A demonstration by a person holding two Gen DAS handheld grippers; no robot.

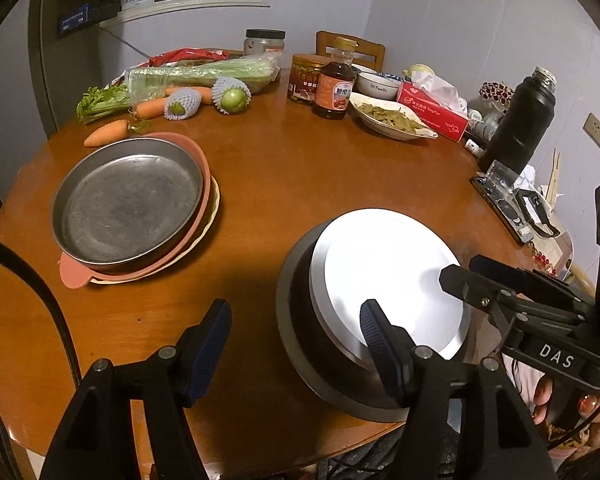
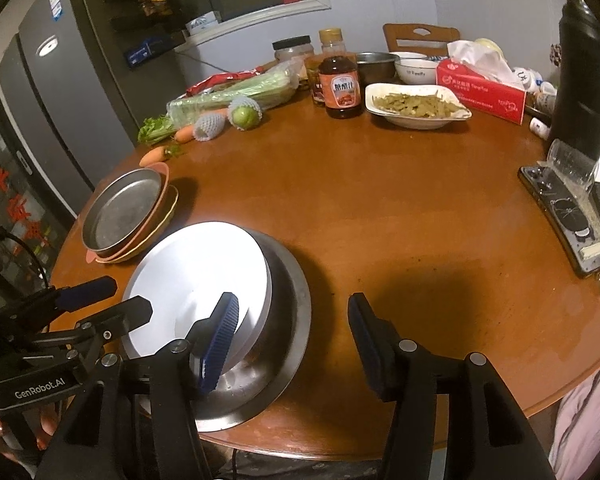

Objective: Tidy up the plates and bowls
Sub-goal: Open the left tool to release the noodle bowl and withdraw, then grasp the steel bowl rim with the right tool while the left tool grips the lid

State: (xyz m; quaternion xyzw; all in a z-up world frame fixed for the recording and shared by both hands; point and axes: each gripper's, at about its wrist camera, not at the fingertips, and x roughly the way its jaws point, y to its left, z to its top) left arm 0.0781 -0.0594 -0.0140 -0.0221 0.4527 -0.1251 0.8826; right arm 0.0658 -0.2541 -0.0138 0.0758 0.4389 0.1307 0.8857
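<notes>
A white plate (image 1: 384, 276) (image 2: 196, 280) lies tilted in a steel bowl (image 1: 300, 344) (image 2: 288, 312) near the table's front edge. My left gripper (image 1: 296, 340) is open and straddles the bowl's left rim, one blue pad over the plate and the other over bare wood. On the opposite rim my right gripper (image 2: 292, 336) stands open the same way. Neither pad presses on anything. Each gripper also shows in the other's view, the right gripper (image 1: 460, 276) and the left gripper (image 2: 112, 300). A steel pan (image 1: 128, 204) (image 2: 124, 212) tops a pink plate (image 1: 74, 276) and a yellow plate on the left.
At the back stand a sauce bottle (image 2: 340, 88), a white dish of greens (image 2: 416, 106), a red tissue box (image 2: 484, 88), bowls, jars, celery (image 1: 196, 76) and carrots. A black flask (image 1: 520, 120) and a phone (image 2: 560, 216) are at the right. A fridge (image 2: 48, 100) is beyond the table.
</notes>
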